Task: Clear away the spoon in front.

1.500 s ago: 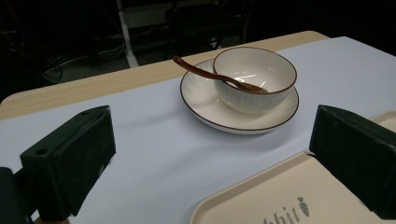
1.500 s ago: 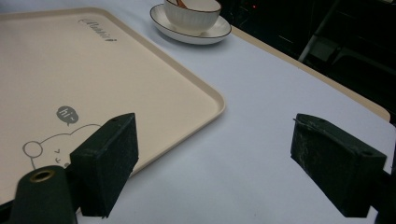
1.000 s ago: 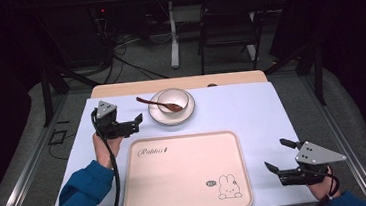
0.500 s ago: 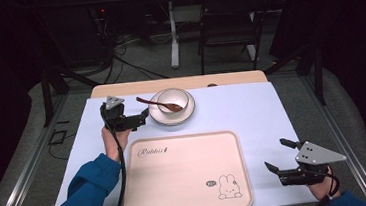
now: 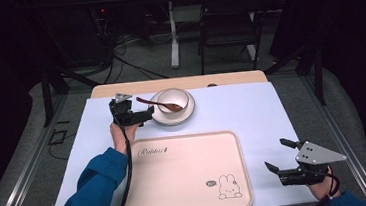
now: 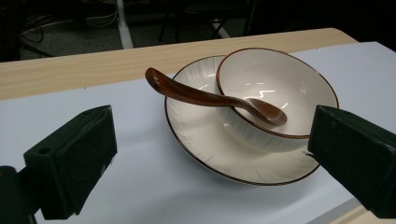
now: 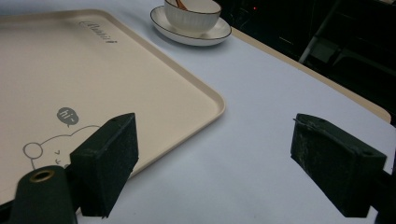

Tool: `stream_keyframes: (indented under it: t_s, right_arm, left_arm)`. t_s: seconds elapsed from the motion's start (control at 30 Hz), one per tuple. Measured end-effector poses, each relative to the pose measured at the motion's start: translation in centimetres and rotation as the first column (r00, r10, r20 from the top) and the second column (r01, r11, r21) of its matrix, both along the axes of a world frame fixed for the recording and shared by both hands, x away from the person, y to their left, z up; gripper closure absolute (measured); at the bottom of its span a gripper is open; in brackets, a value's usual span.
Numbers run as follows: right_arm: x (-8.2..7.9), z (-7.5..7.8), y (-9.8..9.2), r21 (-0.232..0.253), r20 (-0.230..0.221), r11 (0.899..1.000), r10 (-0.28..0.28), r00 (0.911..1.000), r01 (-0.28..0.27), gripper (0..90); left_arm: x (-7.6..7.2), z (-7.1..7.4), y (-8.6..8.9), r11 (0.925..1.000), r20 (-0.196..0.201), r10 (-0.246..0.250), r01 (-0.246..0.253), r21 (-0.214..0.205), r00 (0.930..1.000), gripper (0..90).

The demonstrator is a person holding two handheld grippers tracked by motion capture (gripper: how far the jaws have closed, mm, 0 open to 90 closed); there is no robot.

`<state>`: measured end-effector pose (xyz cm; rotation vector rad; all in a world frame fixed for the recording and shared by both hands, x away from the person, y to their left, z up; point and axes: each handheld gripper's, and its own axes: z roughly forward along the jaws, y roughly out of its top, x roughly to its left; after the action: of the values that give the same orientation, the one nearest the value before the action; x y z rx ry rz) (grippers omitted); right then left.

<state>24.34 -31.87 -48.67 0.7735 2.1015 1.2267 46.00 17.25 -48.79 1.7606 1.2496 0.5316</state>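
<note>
A white bowl point(image 5: 174, 99) with a brown rim stands on a matching saucer point(image 5: 189, 113) at the back of the table. A brown spoon point(image 5: 155, 103) rests in the bowl, its handle sticking out to the left over the rim. My left gripper point(image 5: 144, 116) is open just left of the saucer, and the left gripper view has bowl point(image 6: 280, 88), spoon point(image 6: 205, 97) and saucer point(image 6: 196, 135) between its jaws, untouched. My right gripper point(image 5: 277, 155) is open and empty at the front right, beside the beige tray point(image 5: 187, 173).
The beige tray point(image 7: 116, 70) with a rabbit print takes up the front middle of the pale mat point(image 5: 242, 113). A wooden table edge point(image 5: 119, 89) runs behind the saucer. Beyond it stand a chair point(image 5: 227, 24) and cables on the floor.
My left gripper has moved right and forward, from the mat's left part up to the saucer's left side. The right gripper has stayed put.
</note>
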Motion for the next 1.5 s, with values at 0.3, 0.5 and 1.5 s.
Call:
stream_keyframes:
  t_s: [0.3, 0.5, 1.5]
  right_arm:
    - [0.0, 0.0, 0.0, 0.0, 0.001, 1.0, 0.001, 1.0, -0.001, 14.2]
    - [0.0, 0.0, 0.0, 0.003, -0.001, 1.0, 0.001, 1.0, -0.001, 14.2]
    - [0.0, 0.0, -0.1, 0.002, 0.0, 1.0, 0.003, 1.0, -0.003, 14.2]
  left_arm:
    - [1.4, -0.3, -0.6, 0.9998, -0.03, 0.014, -0.013, 0.017, 0.9994, 0.2]
    - [2.5, -0.7, -0.7, 0.9994, -0.056, 0.034, -0.033, 0.013, 0.9979, 1.2]
    - [2.9, -1.8, -1.5, 0.9965, 0.022, 0.057, -0.056, -0.063, 0.9981, 52.8]
